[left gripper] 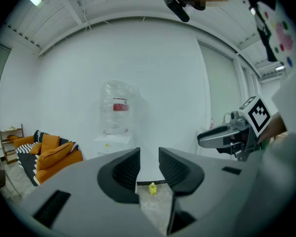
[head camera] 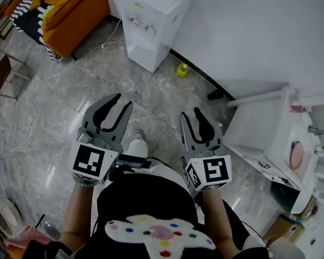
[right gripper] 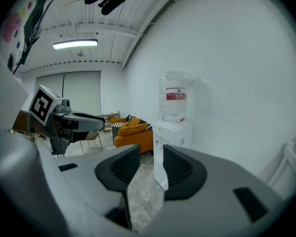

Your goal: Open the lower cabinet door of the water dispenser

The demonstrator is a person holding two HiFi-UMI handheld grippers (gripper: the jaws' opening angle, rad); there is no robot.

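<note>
The approach is judged to be the step in hand, since the water dispenser (head camera: 151, 23) is seen well ahead of the person, standing on the floor (head camera: 70, 96) against the white wall (head camera: 248, 31), with an orange sofa (head camera: 70, 7) to its left and a small yellow object (head camera: 182, 69) lying by the skirting just to its right. No contact with the dispenser has been made. The left gripper (head camera: 124, 100) and the right gripper (head camera: 191, 113) are held side by side in front of the body and pointed towards it. In each gripper view the jaws are seen slightly apart with nothing between them, only floor and the distant dispenser showing through the gap, so both grippers are taken to be empty and partly open. The lower cabinet door appears to be shut, though its handle or edge is too small to be made out. In the left gripper view the lower body is hidden behind the jaws, while in the right gripper view a strip of it shows between them. For the next move, the gap to the dispenser would need to be closed and one gripper lowered to the level of the lower door. Its edge or handle would have to be found before the jaws are set on it, and the door then drawn outwards along its hinge arc. Care would be called for near the cable (head camera: 105, 43) trailing on the floor beside the dispenser
</note>
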